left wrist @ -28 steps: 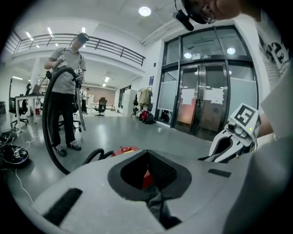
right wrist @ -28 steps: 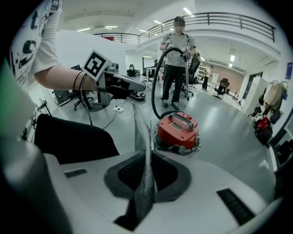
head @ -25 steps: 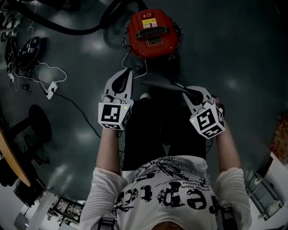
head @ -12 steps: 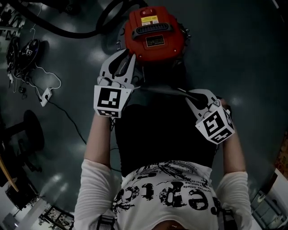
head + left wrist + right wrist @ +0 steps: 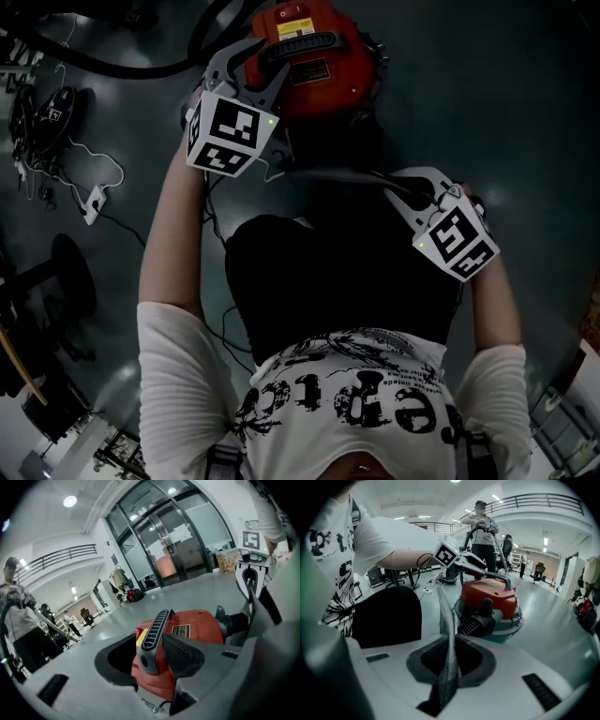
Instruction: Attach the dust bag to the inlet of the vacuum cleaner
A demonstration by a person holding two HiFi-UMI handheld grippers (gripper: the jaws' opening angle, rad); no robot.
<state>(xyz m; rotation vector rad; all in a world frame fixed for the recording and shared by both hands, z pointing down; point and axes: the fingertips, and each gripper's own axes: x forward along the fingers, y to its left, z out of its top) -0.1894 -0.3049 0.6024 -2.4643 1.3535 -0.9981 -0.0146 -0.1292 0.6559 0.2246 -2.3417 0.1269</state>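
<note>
The red vacuum cleaner [image 5: 323, 75] stands on the floor ahead of me. My left gripper [image 5: 258, 61] reaches over its lid. Its jaws are opening, and the grey carrying handle [image 5: 154, 632] lies between them with the pads apart from it. My right gripper [image 5: 398, 187] is shut on the grey mesh edge of the dust bag [image 5: 449, 620], which runs as a flat strip [image 5: 333, 178] towards the vacuum. The black ribbed inlet [image 5: 480, 618] faces the right gripper from the vacuum's side [image 5: 490, 595].
A thick black hose [image 5: 141, 61] curves off the vacuum to the left. Cables and a white power strip [image 5: 94, 199] lie on the dark floor at the left, near a chair base [image 5: 66, 272]. A person [image 5: 483, 527] stands beyond the vacuum holding a wand.
My left gripper has moved forward from beside the bag's edge to the vacuum's lid, rolled, and its jaws have opened around the handle. The right gripper keeps its hold on the bag.
</note>
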